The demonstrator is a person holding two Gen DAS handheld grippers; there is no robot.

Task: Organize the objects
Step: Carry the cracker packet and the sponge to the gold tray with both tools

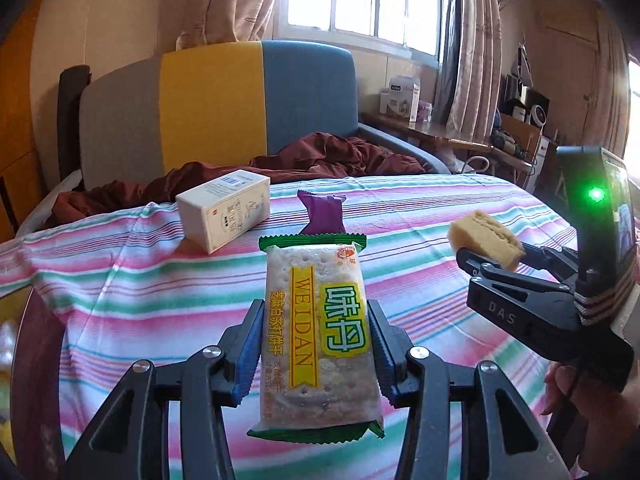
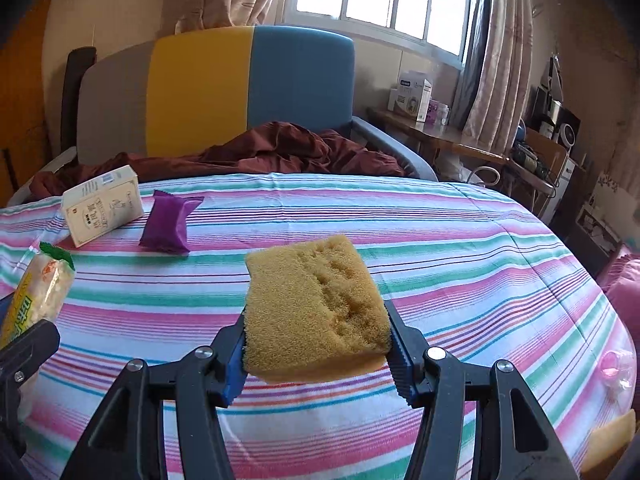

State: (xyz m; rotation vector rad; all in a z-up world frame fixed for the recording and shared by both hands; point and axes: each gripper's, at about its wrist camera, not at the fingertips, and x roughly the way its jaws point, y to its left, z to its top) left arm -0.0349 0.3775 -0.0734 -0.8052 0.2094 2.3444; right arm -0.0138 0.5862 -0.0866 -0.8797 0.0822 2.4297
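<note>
While both grippers are loaded up, it looks like a carry step to me. The left gripper is clamped on a cracker pack, pads squeezing its long sides, pack sticking forward in the centre of the left view. The right gripper is clamped on a sponge, centre of the right view, and you can see the foam squashed where the pads bite.

Left on the striped bedspread: a box at the left and a purple packet just beside it, not touching as far as I can tell.

My guess is these get lined up near those two. Tips: keep the pack level so it doesn't slip out, since wrapper film is slick. Set each thing down flat on the cloth before letting go; the bed is soft and lumpy. Bring the sponge in from the open right side so the two grippers don't bump.
</note>
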